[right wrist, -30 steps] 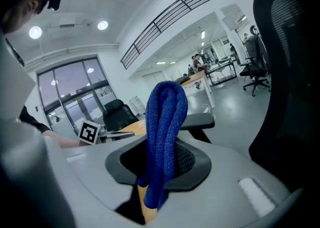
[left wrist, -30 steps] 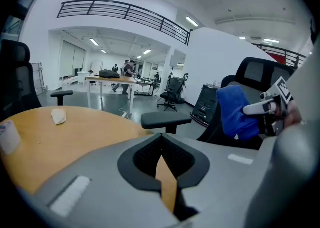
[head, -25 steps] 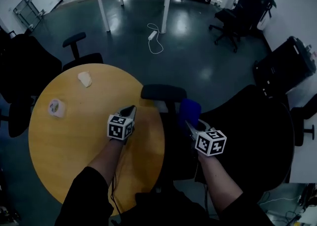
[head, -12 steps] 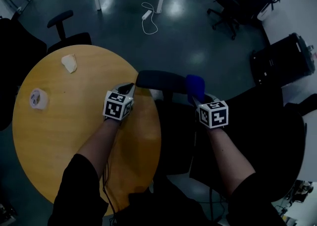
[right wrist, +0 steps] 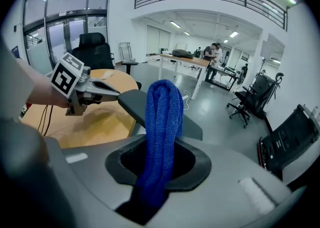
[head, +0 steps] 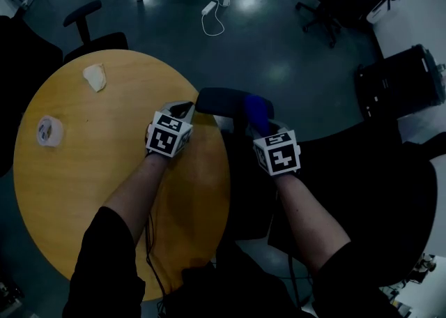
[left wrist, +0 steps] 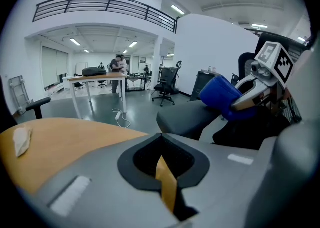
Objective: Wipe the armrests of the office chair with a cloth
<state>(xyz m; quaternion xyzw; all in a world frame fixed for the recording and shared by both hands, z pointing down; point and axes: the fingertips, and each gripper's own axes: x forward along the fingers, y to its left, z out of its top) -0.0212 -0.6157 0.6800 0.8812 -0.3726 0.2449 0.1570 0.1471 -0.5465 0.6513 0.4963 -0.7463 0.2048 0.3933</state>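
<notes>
bunching up out of the right gripper [head: 262,127], the blue knitted cloth [head: 256,110] sits just above the centre of the head view, clenched between jaws that press together on its lower end. its folded top lies over the right end of the dark padded chair armrest [head: 221,102]; the left gripper view shows cloth and pad meeting there. the armrest runs across the middle of the frame, with the black seat of the office chair [head: 362,191] filling the lower right. the left gripper [head: 187,109] is at the armrest's left end, above the edge of the round wooden table [head: 83,184], its jaws closed with nothing between them. a crumpled white scrap [head: 94,77] and a small round white object [head: 49,130] lie on the table at upper left, well apart from both grippers. a white cable [head: 209,15] lies on the dark floor at top centre.
</notes>
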